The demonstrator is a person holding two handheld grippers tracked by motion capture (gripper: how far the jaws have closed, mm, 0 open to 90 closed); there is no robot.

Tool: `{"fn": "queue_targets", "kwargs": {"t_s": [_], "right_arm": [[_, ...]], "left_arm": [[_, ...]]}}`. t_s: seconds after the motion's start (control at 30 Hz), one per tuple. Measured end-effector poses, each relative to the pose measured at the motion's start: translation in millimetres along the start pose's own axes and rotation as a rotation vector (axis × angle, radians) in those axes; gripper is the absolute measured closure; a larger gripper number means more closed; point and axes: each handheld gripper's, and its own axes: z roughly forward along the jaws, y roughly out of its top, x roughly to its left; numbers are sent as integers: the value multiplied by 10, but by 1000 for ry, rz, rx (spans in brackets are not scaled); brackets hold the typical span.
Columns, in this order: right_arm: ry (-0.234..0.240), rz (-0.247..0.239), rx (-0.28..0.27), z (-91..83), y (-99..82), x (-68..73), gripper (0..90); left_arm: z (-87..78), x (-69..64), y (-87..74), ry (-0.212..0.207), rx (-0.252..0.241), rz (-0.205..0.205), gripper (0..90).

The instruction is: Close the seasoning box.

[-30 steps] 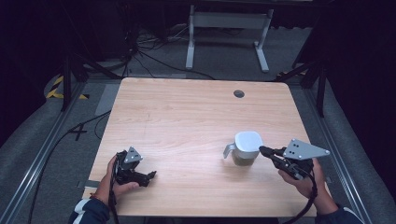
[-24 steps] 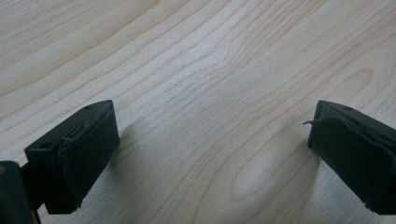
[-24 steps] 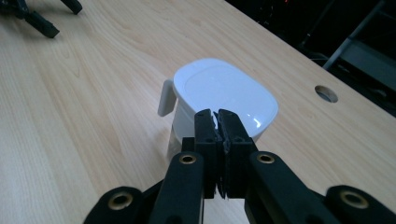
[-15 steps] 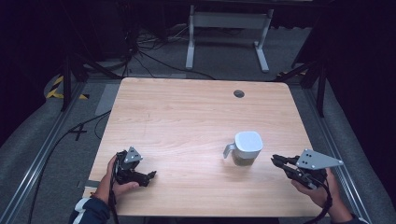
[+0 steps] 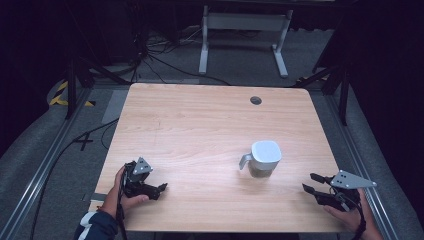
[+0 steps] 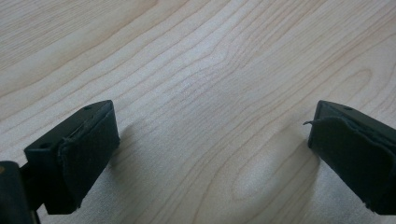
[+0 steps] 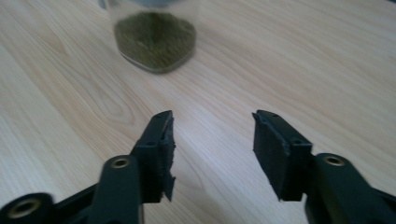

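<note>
On the table (image 5: 200, 130), a lidded jug (image 5: 263, 159) is seen right of centre. Just right of the jug, the right gripper (image 5: 311, 183) is held open and empty; well left of it, the left gripper (image 5: 159, 190) is likewise open. No grasp appears begun; a reach toward the jug is judged likely.

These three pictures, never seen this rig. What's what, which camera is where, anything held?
No robot here: a person holds a hand-held claw in each hand. The high view looks down on a wooden table, with the left claw and the right claw near its front edge. The other two pictures come from cameras riding on each claw, looking along its black jaws. On the table stands one jug with a white lid and a handle; the right gripper view shows dark greenish contents through its clear wall. Both claws are open and hold nothing.
</note>
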Motion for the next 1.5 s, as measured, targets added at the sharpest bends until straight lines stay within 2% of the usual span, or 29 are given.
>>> {"fn": "queue_targets", "kwargs": {"t_s": [0.1,0.3,0.33,0.6,1.03,1.5], "right_arm": [[5,34,11,18,-134,-30,404],[25,31,92,90,-302,-9,334],[35,36,89,99,-325,-7,328],[36,83,96,114,-334,-38,287],[45,79,99,110,-336,-45,276],[34,86,102,109,-337,-38,257]], "left_arm": [[0,0,0,-1,0,-1,22],[0,-1,-1,0,0,0,22],[0,-1,0,0,0,0,22],[0,0,-1,0,0,0,22],[1,2,0,-2,-1,1,22],[1,2,-1,-1,-1,1,22]]}}
